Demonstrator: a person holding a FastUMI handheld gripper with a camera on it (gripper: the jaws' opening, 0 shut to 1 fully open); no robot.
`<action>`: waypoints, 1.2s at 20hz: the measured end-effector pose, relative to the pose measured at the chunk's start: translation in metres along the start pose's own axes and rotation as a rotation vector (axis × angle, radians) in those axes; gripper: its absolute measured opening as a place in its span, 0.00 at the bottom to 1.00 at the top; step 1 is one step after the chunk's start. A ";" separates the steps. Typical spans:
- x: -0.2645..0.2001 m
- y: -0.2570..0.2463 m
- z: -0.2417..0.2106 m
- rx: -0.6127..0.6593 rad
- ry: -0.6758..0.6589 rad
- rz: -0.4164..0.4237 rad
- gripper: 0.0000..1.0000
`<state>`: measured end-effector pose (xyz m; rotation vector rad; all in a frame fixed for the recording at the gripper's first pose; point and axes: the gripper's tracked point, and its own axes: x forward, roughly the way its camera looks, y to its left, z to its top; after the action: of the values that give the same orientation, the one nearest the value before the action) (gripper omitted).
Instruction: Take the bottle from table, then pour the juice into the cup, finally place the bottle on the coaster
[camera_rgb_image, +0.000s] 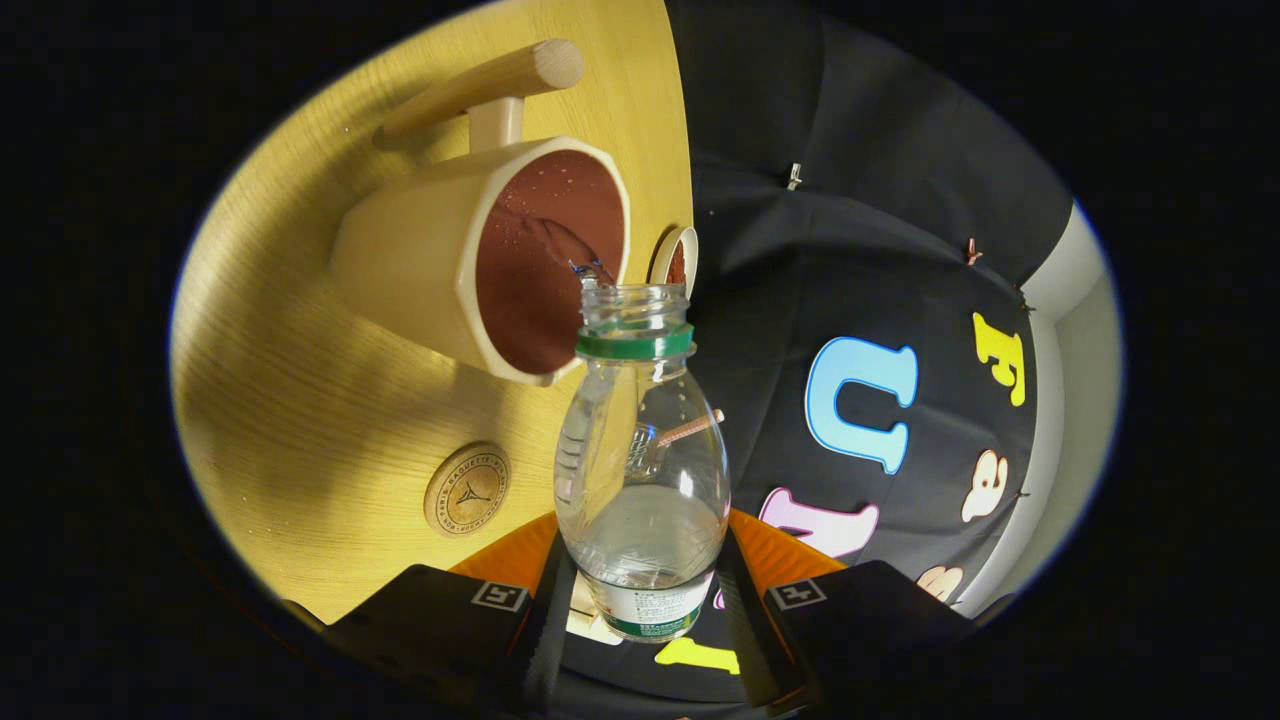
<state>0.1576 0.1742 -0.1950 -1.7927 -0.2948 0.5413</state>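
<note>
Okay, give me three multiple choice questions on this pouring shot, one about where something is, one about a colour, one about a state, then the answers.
1. Where is the bottle's open mouth?
A. at the cup's rim
B. over the coaster
C. flat on the table

2. What colour is the ring on the bottle's neck?
A. red
B. green
C. white

3. What is the claw doing?
A. open, empty
B. shut on the bottle
C. shut on the cup

Answers:
1. A, the mouth sits right at the cup's opening.
2. B, a green band circles the neck.
3. B, both fingers press the bottle's base.
</note>
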 end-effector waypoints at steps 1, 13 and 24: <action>-0.001 -0.001 0.001 -0.008 -0.004 -0.005 0.72; -0.001 -0.013 0.005 -0.085 -0.031 -0.023 0.72; 0.003 -0.023 0.007 -0.164 -0.059 -0.034 0.72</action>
<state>0.1586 0.1887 -0.1751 -1.9279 -0.4198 0.5604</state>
